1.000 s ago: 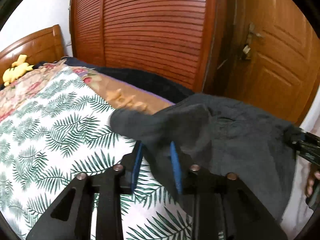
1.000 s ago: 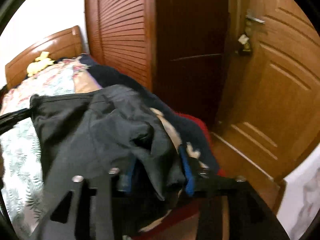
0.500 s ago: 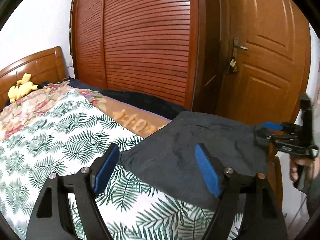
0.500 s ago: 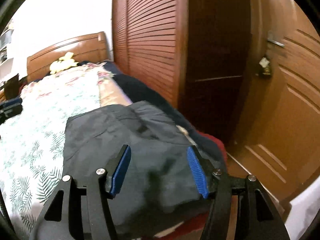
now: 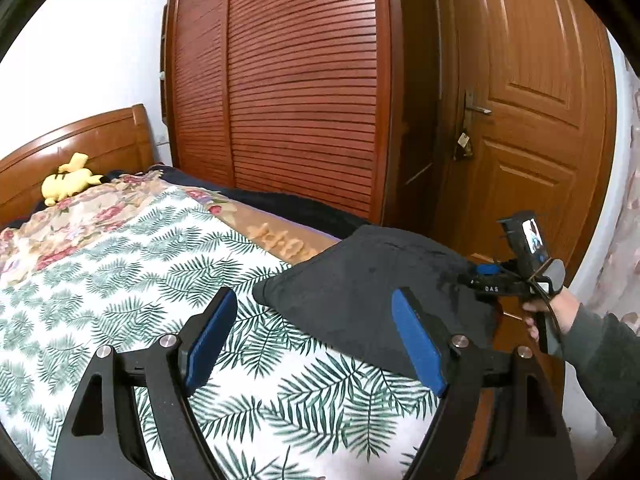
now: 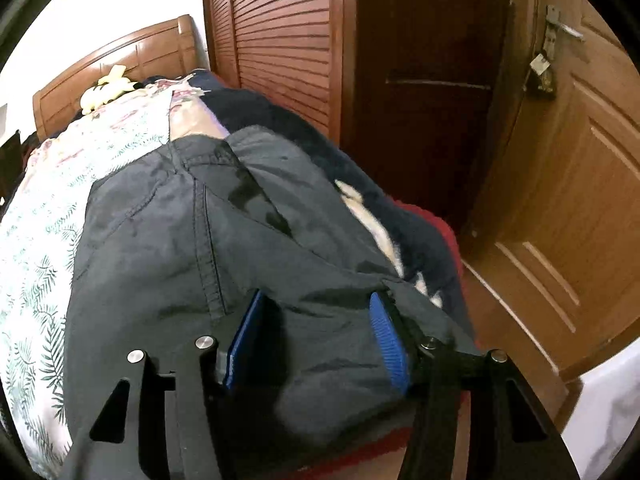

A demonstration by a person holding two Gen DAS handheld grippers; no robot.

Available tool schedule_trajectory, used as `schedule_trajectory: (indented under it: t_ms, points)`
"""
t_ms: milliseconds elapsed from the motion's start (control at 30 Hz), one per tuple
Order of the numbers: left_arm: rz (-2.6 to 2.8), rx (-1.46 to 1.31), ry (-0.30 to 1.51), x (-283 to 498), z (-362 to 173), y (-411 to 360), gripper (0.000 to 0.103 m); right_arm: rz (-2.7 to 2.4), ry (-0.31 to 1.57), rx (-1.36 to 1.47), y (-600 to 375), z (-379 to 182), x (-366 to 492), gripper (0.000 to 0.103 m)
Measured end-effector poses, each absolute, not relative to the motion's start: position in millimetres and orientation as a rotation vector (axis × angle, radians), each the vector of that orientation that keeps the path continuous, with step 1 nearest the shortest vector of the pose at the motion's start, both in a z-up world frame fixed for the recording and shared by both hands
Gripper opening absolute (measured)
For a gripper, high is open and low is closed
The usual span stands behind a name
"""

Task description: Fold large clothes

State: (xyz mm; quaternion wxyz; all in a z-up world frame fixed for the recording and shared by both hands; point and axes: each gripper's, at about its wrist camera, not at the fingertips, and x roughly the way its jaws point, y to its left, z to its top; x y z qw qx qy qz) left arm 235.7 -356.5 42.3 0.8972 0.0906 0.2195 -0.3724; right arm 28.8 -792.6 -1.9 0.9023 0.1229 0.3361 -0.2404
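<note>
- The bed fills the left half of both views, spread with a fern-print cover. The left wrist view shows a wide stretch of that cover; the right wrist view shows only a strip of it along the left edge.
- The slatted wardrobe and the panelled door stand behind the bed in both views. The right wrist view alone shows a dark open gap between them.
- The dark garment lies at the foot-end corner of the bed. The right wrist view looks down on it closely enough to show seams and a pocket line. The left wrist view shows it only as a plain dark shape.
- Only the right wrist view shows a navy blanket and a red edge beside the garment.
- Only the left wrist view shows the person's right hand and grey sleeve, gripping the other tool's handle at the garment's far right edge.
- The left tongs stand wide apart. The garment's near-left corner lies beyond and between the blue pads, which do not touch it.
- The right tongs are about half open and closing. Garment cloth bulges between the pads, and the right pad lies against a fold.
- A yellow plush toy rests by the headboard.
</note>
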Motion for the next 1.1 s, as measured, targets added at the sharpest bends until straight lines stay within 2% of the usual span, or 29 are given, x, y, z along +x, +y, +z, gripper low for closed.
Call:
schedule_trajectory:
  t_ms: [367, 700, 1100]
  points:
    - [-0.684, 0.206, 0.429, 177.1, 54.0, -320.3, 0.08, -0.5, 0.523, 0.179, -730.8, 51.3, -36.6, 0.06]
    - [-0.649, 0.185, 0.432, 134.4, 51.7, -281.9, 0.08, -0.375, 0.47, 0.137, -636.5, 62.1, -74.4, 0.083]
    - [-0.455, 0.125, 0.488, 101.8, 25.5, -173.5, 0.08, -0.076, 0.436, 0.132, -476.8, 51.5, -77.0, 0.084]
